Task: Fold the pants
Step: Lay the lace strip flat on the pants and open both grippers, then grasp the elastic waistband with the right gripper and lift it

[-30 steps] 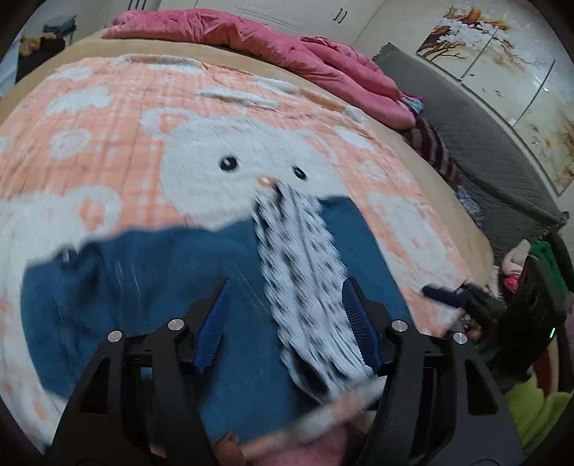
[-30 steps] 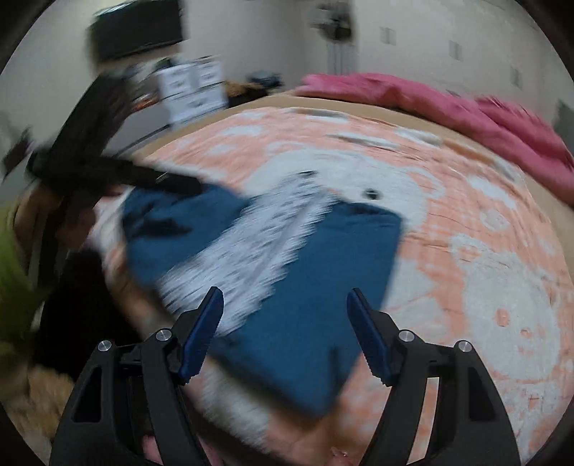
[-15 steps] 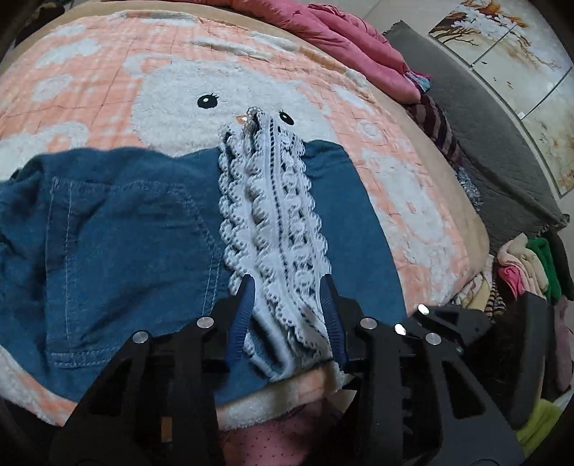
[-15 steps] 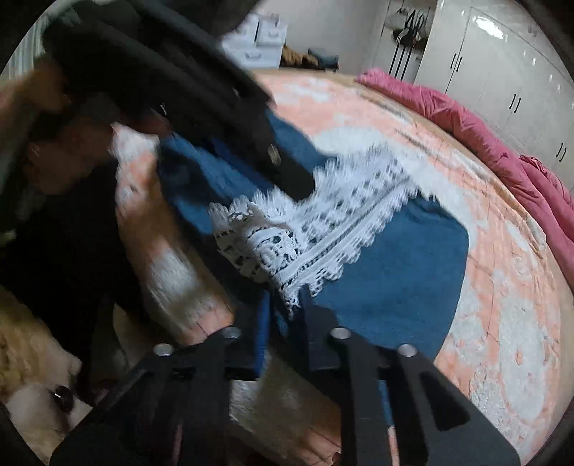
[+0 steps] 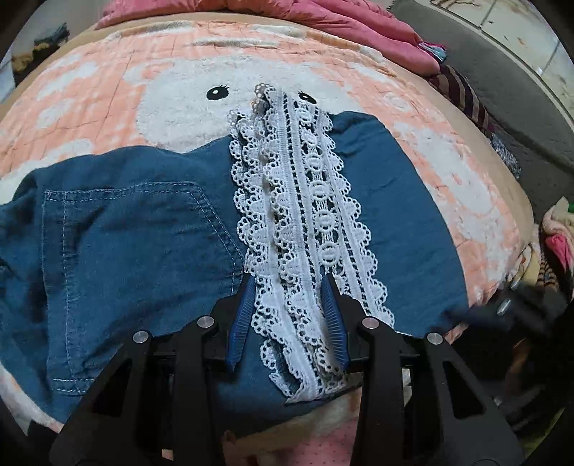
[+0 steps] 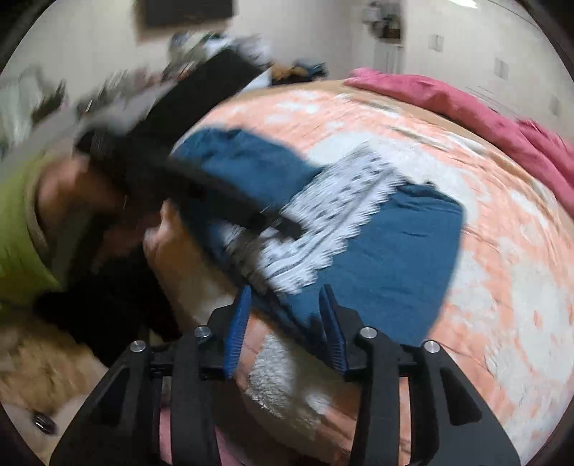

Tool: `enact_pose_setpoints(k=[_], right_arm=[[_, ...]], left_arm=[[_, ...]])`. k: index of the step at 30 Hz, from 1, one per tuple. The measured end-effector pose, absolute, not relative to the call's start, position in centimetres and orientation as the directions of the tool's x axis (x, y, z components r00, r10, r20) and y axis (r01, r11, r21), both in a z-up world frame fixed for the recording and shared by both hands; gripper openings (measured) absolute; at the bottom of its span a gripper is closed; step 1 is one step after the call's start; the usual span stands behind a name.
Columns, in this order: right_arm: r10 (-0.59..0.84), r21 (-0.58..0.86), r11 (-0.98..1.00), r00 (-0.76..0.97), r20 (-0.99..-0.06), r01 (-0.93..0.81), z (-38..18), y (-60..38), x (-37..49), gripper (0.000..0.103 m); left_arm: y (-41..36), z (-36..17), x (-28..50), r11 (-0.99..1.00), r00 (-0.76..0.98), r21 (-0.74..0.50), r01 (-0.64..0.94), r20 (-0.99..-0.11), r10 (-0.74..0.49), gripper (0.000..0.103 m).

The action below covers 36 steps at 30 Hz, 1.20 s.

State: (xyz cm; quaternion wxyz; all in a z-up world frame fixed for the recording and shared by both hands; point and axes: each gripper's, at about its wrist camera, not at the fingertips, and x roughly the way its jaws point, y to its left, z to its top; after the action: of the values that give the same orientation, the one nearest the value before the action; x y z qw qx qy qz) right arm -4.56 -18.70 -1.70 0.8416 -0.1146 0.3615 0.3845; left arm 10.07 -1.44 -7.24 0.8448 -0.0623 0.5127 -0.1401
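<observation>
Blue denim pants (image 5: 125,243) lie folded on the bed's near edge, with a white lace trim (image 5: 308,222) running down the middle. My left gripper (image 5: 288,286) is open, its blue pads either side of the lace's near end and just above it. In the blurred right wrist view the pants (image 6: 387,258) and lace (image 6: 330,215) show too. My right gripper (image 6: 285,299) is open over the pants' near edge, holding nothing. The left gripper (image 6: 229,204) crosses that view as a dark blur.
An orange and white bear blanket (image 5: 150,82) covers the bed. A pink quilt (image 5: 340,18) is bunched at the far edge. Piled clothes (image 5: 552,229) lie at the right beyond the bed. The person's green sleeve (image 6: 18,222) is at the left.
My right gripper was closed at the pants' edge half a second ago and has opened and swung back. My left gripper stays half-open over the lace; the view moved closer.
</observation>
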Motion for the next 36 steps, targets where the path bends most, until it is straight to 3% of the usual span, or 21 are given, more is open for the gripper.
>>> enact_pose_setpoints(k=[3,8,15,20,30,32,35,36], right_arm=[[0.532,0.122,0.749,0.482,-0.697,-0.651,-1.4,-20.3,-2.8,0.04],[0.421,0.1,0.787,0.412,-0.808,-0.608,-4.9,-19.6,-0.9,0.04],[0.416,0.088,0.798,0.439,-0.797,-0.595,-5.5,-19.3,-1.4,0.041],[0.464,0.17,0.812,0.442,-0.768,-0.558,-4.3,-20.5,-1.8,0.056],[0.447,0.173,0.852,0.514,-0.732,-0.495,-1.9,-21.3,-2.4,0.075],[0.424,0.148,0.862,0.529,-0.735,-0.485,-1.7,-21.2,-2.5,0.087],[0.403,0.131,0.875,0.55,-0.731,-0.467,-1.3,-21.0,-2.6,0.087],[0.403,0.132,0.876,0.552,-0.73,-0.464,-1.2,-20.9,-2.6,0.087]], left_arm=[[-1.5,-7.4,9.9,0.957,0.447,-0.234,0.174,-0.847,-0.288,0.03],[-1.7,-7.3,9.2,0.958,0.456,-0.225,0.179,-0.844,-0.283,0.032],[-2.2,-7.3,8.9,0.961,0.479,-0.182,0.208,-0.838,-0.262,0.032],[-1.9,-6.3,8.2,0.963,0.494,-0.175,0.206,-0.831,-0.257,0.034],[-0.1,-3.2,6.0,0.976,0.562,-0.131,0.175,-0.8,-0.208,0.051],[0.3,-2.8,5.7,0.978,0.57,-0.128,0.166,-0.797,-0.201,0.057],[1.1,-2.1,4.9,0.98,0.586,-0.127,0.156,-0.786,-0.195,0.066],[1.3,-2.0,4.7,0.979,0.59,-0.127,0.157,-0.783,-0.196,0.074]])
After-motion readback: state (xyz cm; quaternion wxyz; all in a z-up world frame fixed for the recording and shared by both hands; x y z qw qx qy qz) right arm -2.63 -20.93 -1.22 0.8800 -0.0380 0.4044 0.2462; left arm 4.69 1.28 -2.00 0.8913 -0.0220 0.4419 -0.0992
